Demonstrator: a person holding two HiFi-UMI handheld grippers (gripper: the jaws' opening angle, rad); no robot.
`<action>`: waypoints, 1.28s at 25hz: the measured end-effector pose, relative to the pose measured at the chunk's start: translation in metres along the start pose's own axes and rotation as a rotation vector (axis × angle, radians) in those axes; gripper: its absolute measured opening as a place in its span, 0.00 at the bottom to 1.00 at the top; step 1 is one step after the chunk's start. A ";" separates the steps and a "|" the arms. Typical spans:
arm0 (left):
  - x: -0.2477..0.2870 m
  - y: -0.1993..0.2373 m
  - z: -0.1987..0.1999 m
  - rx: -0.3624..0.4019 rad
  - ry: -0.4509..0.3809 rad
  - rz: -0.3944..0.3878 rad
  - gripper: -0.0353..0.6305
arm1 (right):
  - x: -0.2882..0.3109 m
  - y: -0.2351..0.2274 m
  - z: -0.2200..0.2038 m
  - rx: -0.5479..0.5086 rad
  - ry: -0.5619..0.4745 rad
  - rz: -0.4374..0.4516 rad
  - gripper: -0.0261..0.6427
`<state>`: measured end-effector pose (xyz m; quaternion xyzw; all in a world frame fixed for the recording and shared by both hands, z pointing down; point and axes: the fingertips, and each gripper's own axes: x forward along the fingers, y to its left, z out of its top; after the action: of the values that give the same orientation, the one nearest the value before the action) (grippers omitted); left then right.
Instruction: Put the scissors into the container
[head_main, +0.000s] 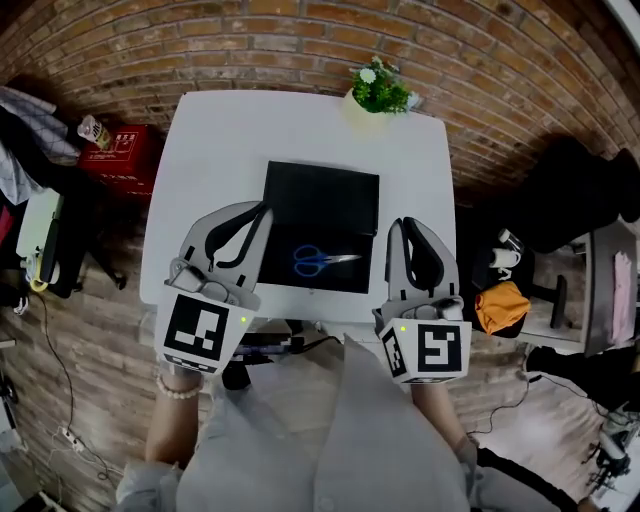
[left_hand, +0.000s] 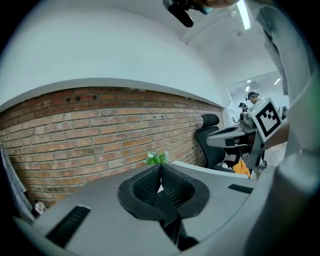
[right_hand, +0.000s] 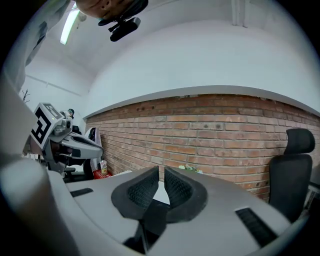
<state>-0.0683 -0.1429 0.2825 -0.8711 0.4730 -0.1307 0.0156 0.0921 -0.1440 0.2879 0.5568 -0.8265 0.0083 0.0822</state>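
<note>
Blue-handled scissors (head_main: 322, 260) lie flat inside the black square container (head_main: 300, 200), near its front edge, blades pointing right. The container rests on the white table (head_main: 210, 160). My left gripper (head_main: 265, 208) hovers over the container's left edge, left of the scissors, jaws shut and empty. My right gripper (head_main: 405, 224) hangs just off the container's right edge, jaws closed to a thin slit with nothing between them. In the left gripper view the left gripper (left_hand: 160, 166) has its tips touching; the right gripper (right_hand: 161, 170) points at the brick wall. Neither gripper view shows the scissors.
A small potted plant (head_main: 380, 90) stands at the table's far edge. A red box (head_main: 125, 155) sits on the floor at the left. On the right are a black office chair (right_hand: 292, 170) and an orange object (head_main: 500, 305). A brick wall runs behind the table.
</note>
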 end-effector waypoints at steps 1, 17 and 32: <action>-0.003 0.003 0.001 -0.007 -0.004 0.012 0.08 | 0.002 0.003 0.002 -0.004 -0.003 0.012 0.13; -0.020 0.012 -0.009 -0.037 -0.009 0.059 0.08 | 0.014 0.028 -0.002 -0.018 0.015 0.085 0.13; -0.012 0.003 -0.014 -0.014 0.006 0.002 0.08 | 0.017 0.029 -0.008 -0.032 0.037 0.078 0.12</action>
<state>-0.0803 -0.1334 0.2933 -0.8704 0.4748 -0.1301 0.0082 0.0595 -0.1480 0.3006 0.5224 -0.8461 0.0086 0.1061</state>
